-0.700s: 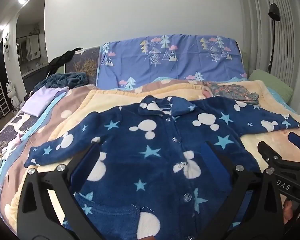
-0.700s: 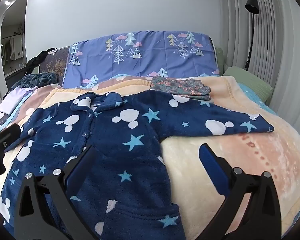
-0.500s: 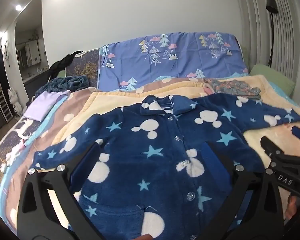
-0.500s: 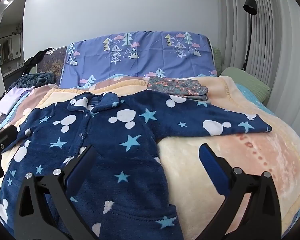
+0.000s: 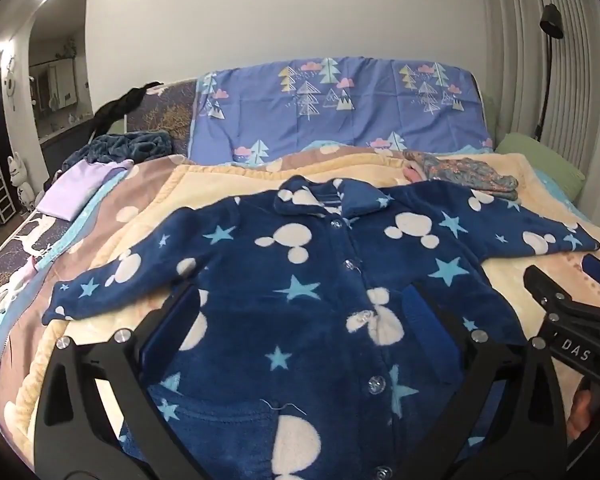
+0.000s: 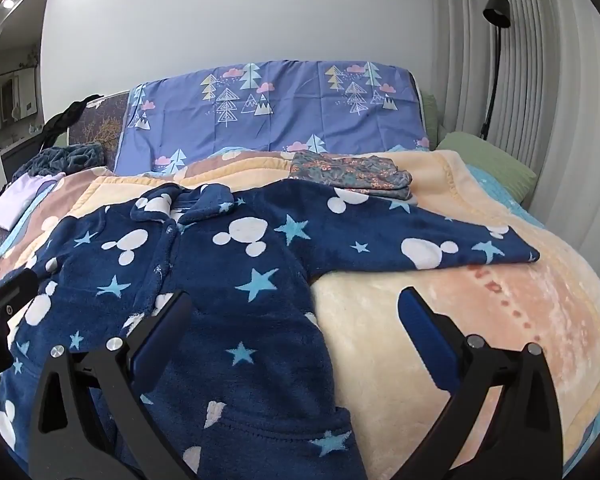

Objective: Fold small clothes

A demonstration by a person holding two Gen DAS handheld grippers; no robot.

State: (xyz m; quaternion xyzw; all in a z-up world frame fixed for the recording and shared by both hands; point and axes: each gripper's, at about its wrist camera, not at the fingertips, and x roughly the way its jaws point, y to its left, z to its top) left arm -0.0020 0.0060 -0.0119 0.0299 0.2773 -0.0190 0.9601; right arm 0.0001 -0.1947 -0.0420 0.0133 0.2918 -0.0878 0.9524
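Across mid-frame on the bed (image 5: 228, 184), the fleece jacket (image 5: 300, 280) looks soft and floppy; grasp its cuffs, since left tool (image 5: 300, 312) and right tool (image 6: 296, 312) gape, released and empty.

The left wrist view looks forward and downward from low over the near edge of the bed, close above the dark blue fleece star-printed jacket (image 5: 324, 280), toward the blue tree-printed headboard cover (image 5: 340, 116). The right wrist view sits just rightward, facing likewise over the jacket's (image 6: 220, 272) right half. Both share jacket, cover (image 6: 276, 108), and folded floral cloth (image 6: 352, 174).
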